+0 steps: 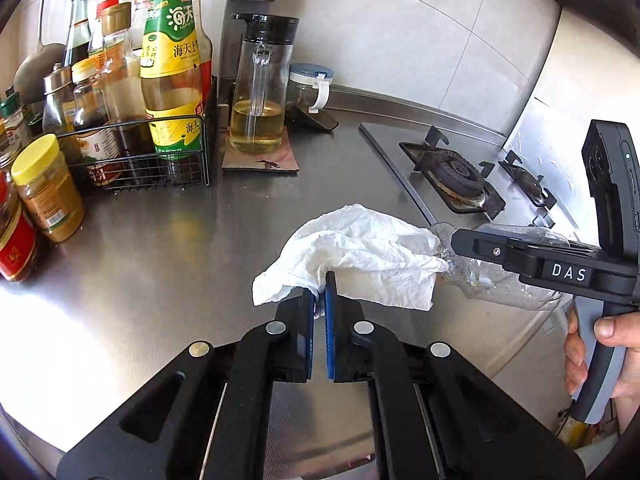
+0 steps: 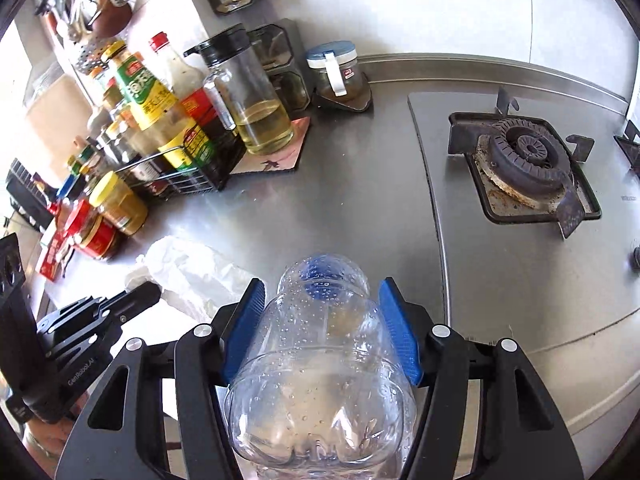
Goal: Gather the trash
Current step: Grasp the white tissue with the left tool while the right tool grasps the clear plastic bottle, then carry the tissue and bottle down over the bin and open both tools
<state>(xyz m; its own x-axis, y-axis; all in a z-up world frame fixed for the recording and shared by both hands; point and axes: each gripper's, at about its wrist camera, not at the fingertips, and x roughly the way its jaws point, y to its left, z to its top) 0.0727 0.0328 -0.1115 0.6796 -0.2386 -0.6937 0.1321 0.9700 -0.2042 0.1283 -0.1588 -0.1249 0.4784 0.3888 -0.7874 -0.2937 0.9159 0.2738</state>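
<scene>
A crumpled white tissue (image 1: 360,252) lies on the steel counter (image 1: 180,248). My left gripper (image 1: 320,286) is shut on its near edge, the blue pads pinching the paper. The tissue also shows in the right wrist view (image 2: 188,276), with my left gripper (image 2: 148,292) at it. My right gripper (image 2: 322,292) is shut on a clear empty plastic bottle (image 2: 320,364) with a blue cap, held with the cap pointing away. In the left wrist view the bottle (image 1: 500,276) and my right gripper (image 1: 456,240) sit just right of the tissue.
A wire rack of sauce bottles (image 1: 140,148) and jars (image 1: 48,188) stands at the left. A glass oil dispenser (image 1: 260,92) on a coaster and a small lidded jar (image 1: 308,84) stand at the back. A gas hob (image 2: 528,168) lies to the right.
</scene>
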